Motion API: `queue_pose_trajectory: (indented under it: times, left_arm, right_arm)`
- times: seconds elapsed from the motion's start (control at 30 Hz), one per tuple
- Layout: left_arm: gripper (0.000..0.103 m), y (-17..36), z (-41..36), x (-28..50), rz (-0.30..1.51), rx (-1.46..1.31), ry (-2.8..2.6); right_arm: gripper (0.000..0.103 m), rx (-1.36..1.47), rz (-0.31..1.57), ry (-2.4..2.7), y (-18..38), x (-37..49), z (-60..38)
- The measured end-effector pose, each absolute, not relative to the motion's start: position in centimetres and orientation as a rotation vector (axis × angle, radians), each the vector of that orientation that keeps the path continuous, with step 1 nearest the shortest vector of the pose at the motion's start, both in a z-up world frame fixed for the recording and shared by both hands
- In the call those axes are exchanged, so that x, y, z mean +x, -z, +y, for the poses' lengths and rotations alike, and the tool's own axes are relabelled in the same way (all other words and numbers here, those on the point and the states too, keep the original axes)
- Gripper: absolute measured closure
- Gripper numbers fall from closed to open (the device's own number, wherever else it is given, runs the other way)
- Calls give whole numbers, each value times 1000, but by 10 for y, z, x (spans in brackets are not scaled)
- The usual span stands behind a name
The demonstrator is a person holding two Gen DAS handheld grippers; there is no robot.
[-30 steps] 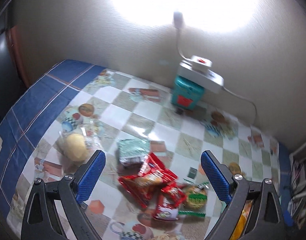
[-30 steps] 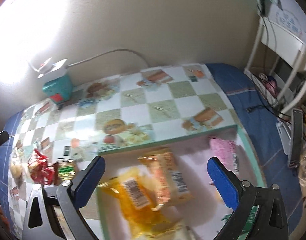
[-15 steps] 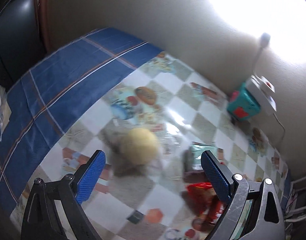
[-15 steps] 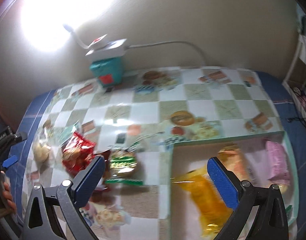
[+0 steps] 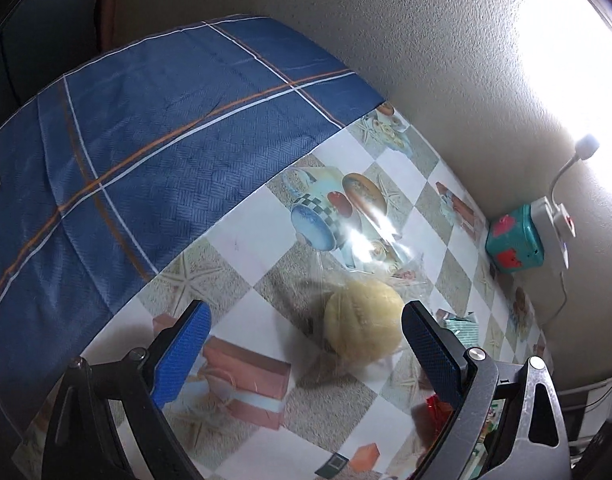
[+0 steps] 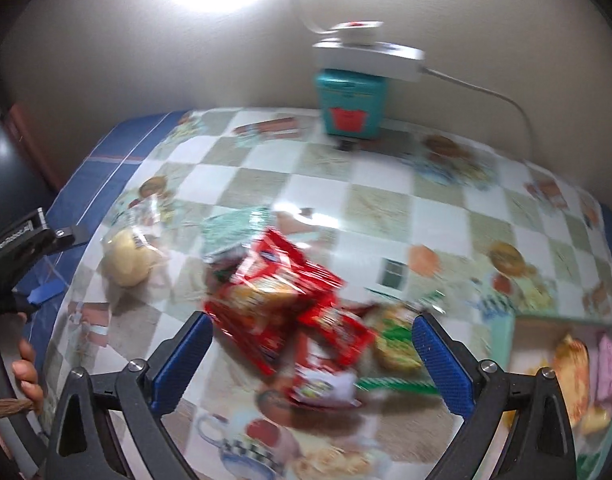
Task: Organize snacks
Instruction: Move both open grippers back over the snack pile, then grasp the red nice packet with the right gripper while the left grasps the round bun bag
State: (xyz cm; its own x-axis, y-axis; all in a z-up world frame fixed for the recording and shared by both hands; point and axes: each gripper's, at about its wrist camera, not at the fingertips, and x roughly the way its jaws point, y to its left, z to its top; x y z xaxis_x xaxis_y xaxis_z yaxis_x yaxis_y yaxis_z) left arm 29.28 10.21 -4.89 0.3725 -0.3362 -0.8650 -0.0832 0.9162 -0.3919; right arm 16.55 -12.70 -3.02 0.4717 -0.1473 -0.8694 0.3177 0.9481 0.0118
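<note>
A round yellow bun in a clear wrapper point(image 5: 364, 326) lies on the checkered tablecloth, between my left gripper's point(image 5: 306, 344) open blue fingers, nearer the right one. It also shows in the right wrist view point(image 6: 127, 257). My right gripper point(image 6: 312, 350) is open and empty above a pile of red snack packets point(image 6: 279, 300), with a green-and-yellow packet point(image 6: 396, 344) and a pale green packet point(image 6: 235, 232) beside them. A green-rimmed box point(image 6: 518, 326) at the right holds orange and pink packets.
A teal box point(image 6: 350, 106) carrying a white power strip point(image 6: 366, 54) with a lamp stands against the wall. A blue plaid cloth point(image 5: 145, 140) covers the table's left end. The left gripper's body point(image 6: 21, 240) shows at the right wrist view's left edge.
My left gripper has swung left and come down around the bun. My right gripper has swung left from over the box to over the red packets.
</note>
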Motion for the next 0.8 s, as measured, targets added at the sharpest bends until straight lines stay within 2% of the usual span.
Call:
queue_pose_trajectory:
  times: [0.47, 0.8]
  left_arm:
    - [7, 65, 62, 305, 1164, -364, 274]
    - [6, 73, 39, 303, 1179, -252, 299]
  right_arm:
    - [3, 80, 1223, 220, 72, 222, -122]
    - [3, 3, 1256, 192, 79, 227, -109]
